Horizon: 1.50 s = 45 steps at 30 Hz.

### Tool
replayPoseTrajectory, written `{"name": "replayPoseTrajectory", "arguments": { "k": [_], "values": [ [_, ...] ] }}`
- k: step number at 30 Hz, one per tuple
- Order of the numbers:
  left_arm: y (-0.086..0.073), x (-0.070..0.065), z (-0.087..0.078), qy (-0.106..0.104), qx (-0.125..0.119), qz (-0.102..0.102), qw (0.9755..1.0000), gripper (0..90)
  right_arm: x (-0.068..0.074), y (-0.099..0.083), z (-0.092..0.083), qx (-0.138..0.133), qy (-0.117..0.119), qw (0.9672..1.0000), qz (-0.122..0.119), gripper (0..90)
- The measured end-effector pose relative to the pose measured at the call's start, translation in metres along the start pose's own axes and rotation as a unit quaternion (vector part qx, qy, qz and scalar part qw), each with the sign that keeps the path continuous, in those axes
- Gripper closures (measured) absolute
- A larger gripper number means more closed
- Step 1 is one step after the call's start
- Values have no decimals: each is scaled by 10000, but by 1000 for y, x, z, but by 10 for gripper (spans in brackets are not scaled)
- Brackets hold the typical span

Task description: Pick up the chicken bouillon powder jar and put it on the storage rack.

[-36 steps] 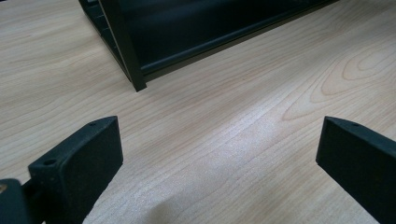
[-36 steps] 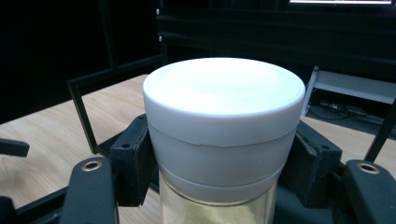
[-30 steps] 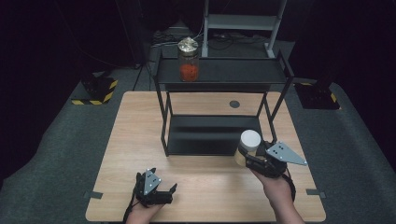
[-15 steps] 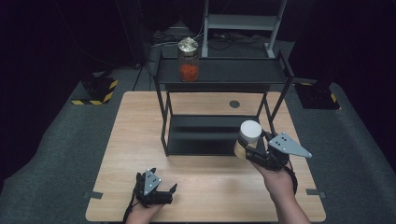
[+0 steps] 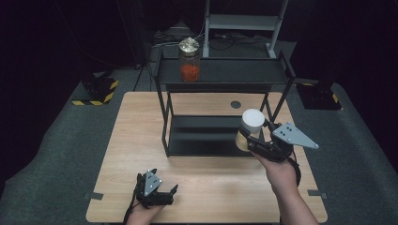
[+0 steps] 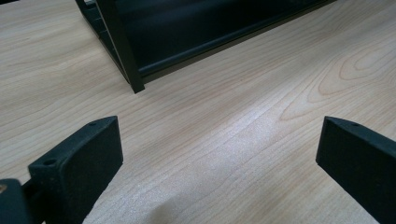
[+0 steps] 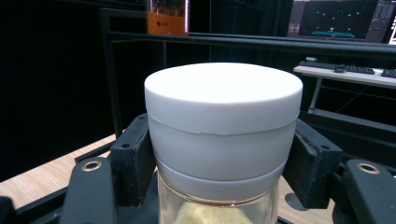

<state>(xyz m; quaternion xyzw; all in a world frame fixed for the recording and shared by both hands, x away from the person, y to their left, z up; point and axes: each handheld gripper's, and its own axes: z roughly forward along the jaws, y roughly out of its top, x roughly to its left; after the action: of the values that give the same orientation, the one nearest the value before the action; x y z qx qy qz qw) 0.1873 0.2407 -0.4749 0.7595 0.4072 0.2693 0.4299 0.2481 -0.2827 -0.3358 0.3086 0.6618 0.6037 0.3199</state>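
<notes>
A glass jar with a white lid (image 5: 252,121) hangs above the table in front of the black shelf's right side, and my right gripper (image 5: 249,140) is shut on it just under the lid. In the right gripper view the white-lidded jar (image 7: 223,107) sits squeezed between both pads (image 7: 133,158), with pale contents showing in the glass below. A second jar with red contents (image 5: 189,67) stands on the shelf's top tier at the left. My left gripper (image 5: 157,190) rests low near the table's front edge, open, and nothing lies between its fingers (image 6: 81,158).
The black two-tier shelf (image 5: 244,70) stands mid-table, its lower tray (image 5: 202,136) bare. One shelf leg (image 6: 122,46) rises ahead of the left gripper. The wooden table (image 5: 141,117) has a round grommet (image 5: 235,104). A metal stand (image 5: 244,21) stands behind on the floor.
My right gripper has lifted the white-lidded jar higher, in front of the shelf's right side. The left gripper has stayed put.
</notes>
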Motion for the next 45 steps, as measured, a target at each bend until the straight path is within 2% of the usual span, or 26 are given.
{"name": "replayPoseTrajectory", "arguments": {
  "k": [19,23,33,45],
  "values": [
    [0,0,0,-8,1,51,10000,9,-5,25,8,-201,-110,9997,-2,339],
    [0,0,0,-13,-1,47,10000,9,-5,30,9,-263,-136,9995,79,339],
    [0,1,0,-31,-8,43,10000,9,-4,42,15,-362,-252,9990,7,339],
    [-1,2,0,-41,-22,12,10000,9,-8,66,22,-521,-369,9979,-109,339]
  ]
}}
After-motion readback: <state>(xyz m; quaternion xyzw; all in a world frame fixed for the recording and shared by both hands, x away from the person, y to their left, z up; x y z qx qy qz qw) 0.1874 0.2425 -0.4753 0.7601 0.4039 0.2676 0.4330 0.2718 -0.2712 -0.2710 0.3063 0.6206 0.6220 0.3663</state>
